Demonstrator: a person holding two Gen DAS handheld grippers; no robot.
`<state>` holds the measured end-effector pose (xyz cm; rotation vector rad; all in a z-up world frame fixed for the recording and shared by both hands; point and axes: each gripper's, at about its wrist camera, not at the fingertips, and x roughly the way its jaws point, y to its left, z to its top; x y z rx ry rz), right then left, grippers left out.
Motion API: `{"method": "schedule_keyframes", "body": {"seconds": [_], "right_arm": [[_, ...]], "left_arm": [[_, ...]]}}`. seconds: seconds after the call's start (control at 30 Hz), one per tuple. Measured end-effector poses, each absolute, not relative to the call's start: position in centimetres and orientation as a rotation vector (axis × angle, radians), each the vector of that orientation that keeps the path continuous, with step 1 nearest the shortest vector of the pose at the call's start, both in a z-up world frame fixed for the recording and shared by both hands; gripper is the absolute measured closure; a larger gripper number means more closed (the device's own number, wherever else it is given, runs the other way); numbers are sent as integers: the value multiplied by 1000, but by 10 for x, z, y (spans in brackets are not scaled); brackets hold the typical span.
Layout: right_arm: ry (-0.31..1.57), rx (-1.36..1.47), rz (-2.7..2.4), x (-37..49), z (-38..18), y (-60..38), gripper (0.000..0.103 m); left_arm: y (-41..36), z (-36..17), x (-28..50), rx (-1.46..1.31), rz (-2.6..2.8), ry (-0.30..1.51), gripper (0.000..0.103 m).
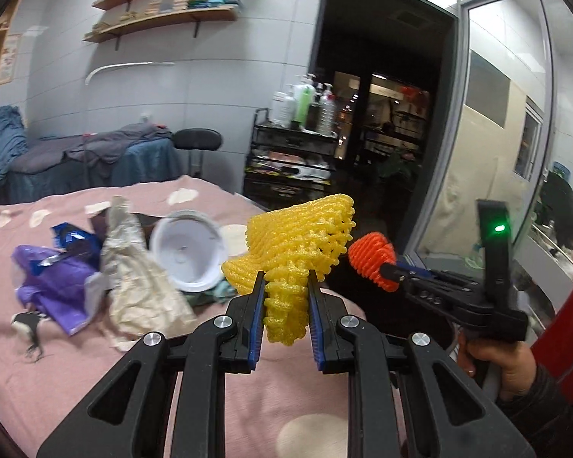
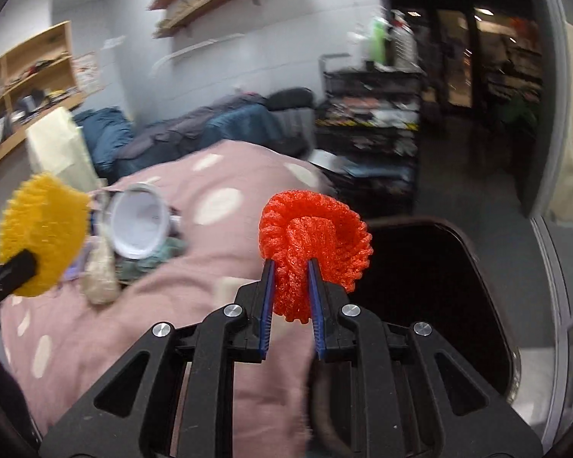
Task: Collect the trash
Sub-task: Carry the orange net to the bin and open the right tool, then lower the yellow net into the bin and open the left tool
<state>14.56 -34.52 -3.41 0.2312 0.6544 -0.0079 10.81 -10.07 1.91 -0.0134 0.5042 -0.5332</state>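
My left gripper (image 1: 286,278) is shut on a yellow foam fruit net (image 1: 298,244) and holds it above the pink bed cover (image 1: 76,381). My right gripper (image 2: 291,267) is shut on an orange foam fruit net (image 2: 317,236), held at the bed's right edge beside a black bin (image 2: 431,278). The orange net (image 1: 370,259) and the right gripper (image 1: 391,269) also show in the left wrist view; the yellow net (image 2: 42,229) shows in the right wrist view. A trash pile lies on the bed: white bowl (image 1: 189,252), crumpled paper (image 1: 137,286), purple wrapper (image 1: 53,278).
A black cart (image 1: 290,160) with bottles stands past the bed's far end. A second bed with blue and grey covers (image 1: 95,156) and a black stool (image 1: 196,141) are at the back. A glass partition (image 1: 489,145) is on the right. Wall shelves hang above.
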Motion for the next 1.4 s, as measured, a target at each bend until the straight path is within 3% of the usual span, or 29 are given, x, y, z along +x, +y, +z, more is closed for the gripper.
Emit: {"method": "schedule_keyframes", "body": {"seconds": [0.37, 0.4, 0.47, 0.5, 0.53, 0.67, 1.1, 1.4], "right_arm": [[896, 363, -108, 175, -111, -392, 83], [902, 376, -106, 175, -114, -395, 78], [899, 388, -108, 175, -115, -394, 55], [885, 385, -118, 172, -113, -393, 36], [873, 379, -127, 171, -111, -393, 30], [811, 364, -138, 161, -99, -392, 30], [564, 298, -505, 109, -47, -433, 13], [524, 345, -586, 88, -34, -471, 11]], "left_arm": [[-156, 7, 127, 31, -647, 570, 82], [-159, 5, 129, 31, -654, 578, 82], [-166, 3, 130, 40, -663, 588, 82], [-169, 3, 128, 43, -670, 593, 82], [-171, 2, 130, 45, -676, 597, 82], [-180, 3, 133, 38, -700, 611, 82], [-232, -1, 145, 76, -778, 673, 82], [-283, -14, 153, 175, -803, 735, 82]]}}
